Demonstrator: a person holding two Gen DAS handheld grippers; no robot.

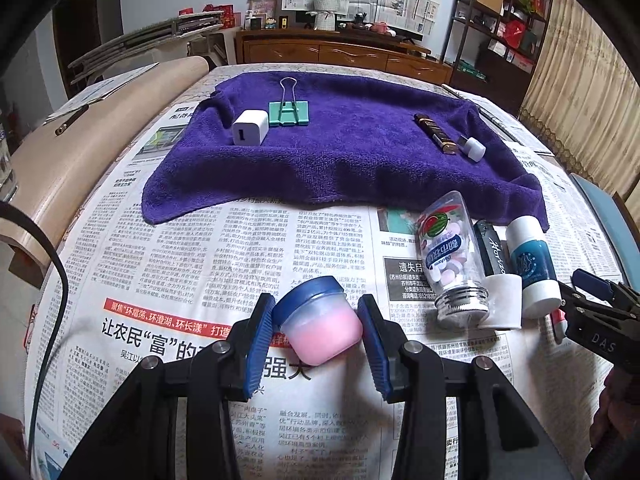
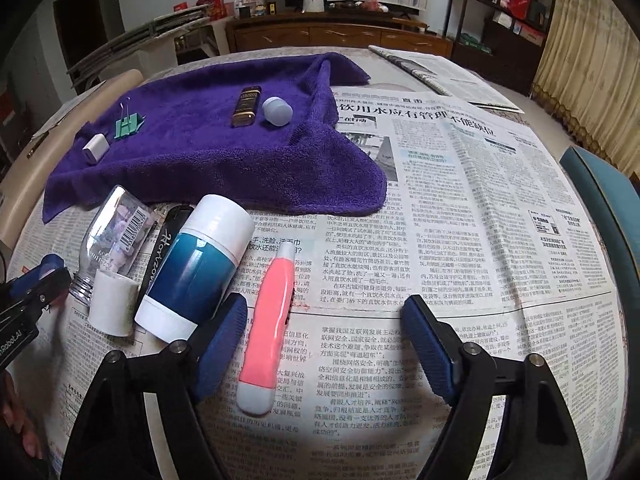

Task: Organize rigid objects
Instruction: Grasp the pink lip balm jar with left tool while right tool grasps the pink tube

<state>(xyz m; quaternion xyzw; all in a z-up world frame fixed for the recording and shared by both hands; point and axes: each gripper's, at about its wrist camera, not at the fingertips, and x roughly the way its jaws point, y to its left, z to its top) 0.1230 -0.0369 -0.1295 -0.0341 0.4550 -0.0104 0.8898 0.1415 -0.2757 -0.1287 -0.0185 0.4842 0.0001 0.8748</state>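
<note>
My left gripper (image 1: 316,332) is shut on a small pink jar with a blue lid (image 1: 318,322), tilted between the blue pads above the newspaper. To its right lie a clear candy bottle (image 1: 450,256), a white cap (image 1: 502,300), a black pen (image 1: 492,252) and a teal-and-white tube (image 1: 530,264). My right gripper (image 2: 324,340) is open; a pink-and-white pen-shaped item (image 2: 266,332) lies between its fingers, close to the left one. On the purple towel (image 1: 344,148) sit a white charger (image 1: 249,128), a green binder clip (image 1: 289,111), a dark lighter (image 1: 436,134) and a small white adapter (image 1: 474,148).
Newspaper (image 2: 460,208) covers the round table. A beige chair back (image 1: 80,152) stands at the left edge, a teal chair (image 2: 600,200) at the right. A wooden cabinet (image 1: 340,50) and shelves (image 1: 504,28) are beyond the table.
</note>
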